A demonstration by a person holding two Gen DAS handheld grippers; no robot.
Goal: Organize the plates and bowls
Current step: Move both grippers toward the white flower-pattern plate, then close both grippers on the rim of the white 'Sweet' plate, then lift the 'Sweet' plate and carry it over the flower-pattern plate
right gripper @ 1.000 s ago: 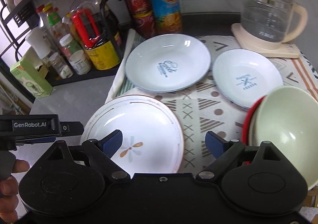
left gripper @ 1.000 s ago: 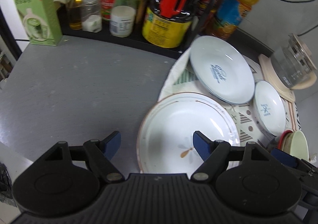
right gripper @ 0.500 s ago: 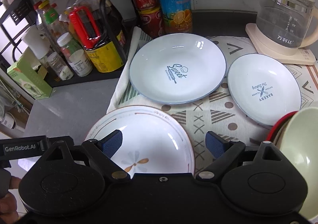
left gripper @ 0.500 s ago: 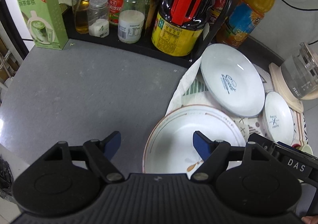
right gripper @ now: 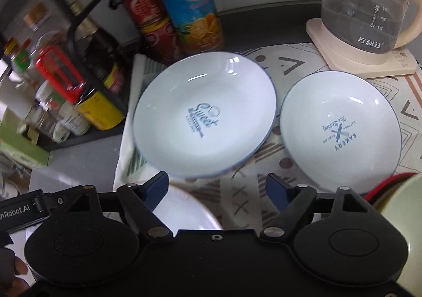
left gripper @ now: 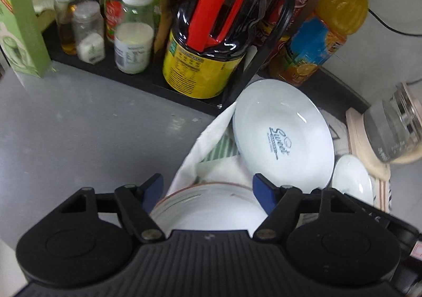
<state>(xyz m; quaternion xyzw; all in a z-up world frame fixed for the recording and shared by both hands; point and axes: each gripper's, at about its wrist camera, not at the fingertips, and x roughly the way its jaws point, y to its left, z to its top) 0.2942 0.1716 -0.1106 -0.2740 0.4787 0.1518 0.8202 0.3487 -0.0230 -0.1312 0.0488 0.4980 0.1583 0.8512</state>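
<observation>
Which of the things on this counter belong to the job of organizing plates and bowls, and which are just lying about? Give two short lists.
Belong to the job:
Sweet plate
Bakery plate
brown-rimmed plate
green bowl
left gripper
right gripper

Just lying about:
kettle
juice bottle
red cans
oil jug
spice jars
green box
patterned cloth

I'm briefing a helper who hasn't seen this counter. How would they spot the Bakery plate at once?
Start at the glass kettle on its cream base at the back right. On the patterned cloth just in front of it lies the Bakery plate, beside the larger Sweet plate. It is the smaller one, printed BAKERY with a crossed whisk and rolling pin.
</observation>
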